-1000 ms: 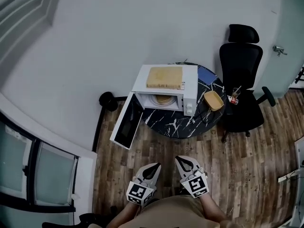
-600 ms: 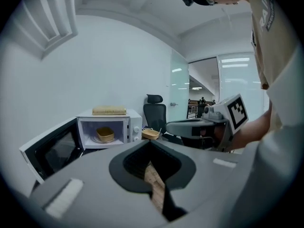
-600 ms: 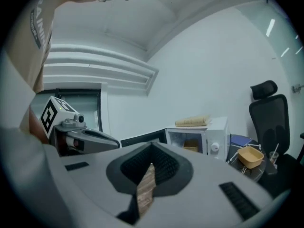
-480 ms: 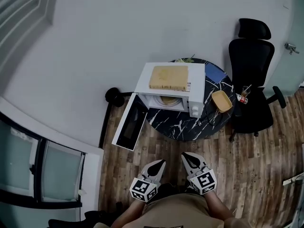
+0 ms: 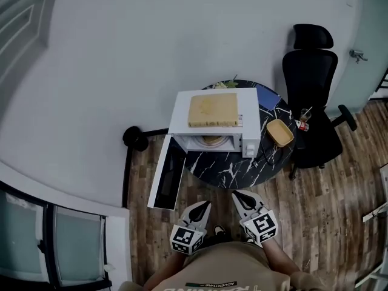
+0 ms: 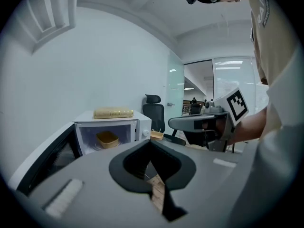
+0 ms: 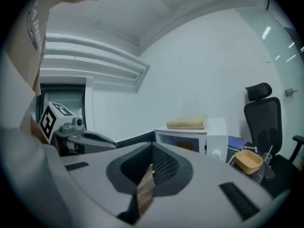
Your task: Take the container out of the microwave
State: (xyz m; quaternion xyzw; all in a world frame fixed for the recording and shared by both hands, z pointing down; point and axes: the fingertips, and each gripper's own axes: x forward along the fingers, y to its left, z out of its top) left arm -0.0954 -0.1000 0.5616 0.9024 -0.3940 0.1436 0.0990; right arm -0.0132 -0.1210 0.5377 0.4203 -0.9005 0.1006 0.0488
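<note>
A white microwave (image 5: 213, 119) stands on a round black marble table (image 5: 227, 162), its door (image 5: 167, 174) swung open to the left. Inside it sits a tan container (image 5: 210, 140), which the left gripper view shows on the turntable (image 6: 107, 138). My left gripper (image 5: 205, 205) and right gripper (image 5: 236, 195) are held side by side close to my body, over the floor and short of the table. Both are shut with nothing between the jaws. The left gripper (image 6: 151, 141) and right gripper (image 7: 153, 145) both point toward the microwave from a distance.
A flat tan slab (image 5: 212, 109) lies on top of the microwave. A second tan container (image 5: 276, 132) rests on the table to the microwave's right, near a blue item (image 5: 265, 96). A black office chair (image 5: 309, 77) stands at the right. A black round object (image 5: 134, 139) sits on the floor by the wall.
The head view has shifted, so the microwave and table sit a little nearer and more centred. Both grippers stay shut and low by my body.
</note>
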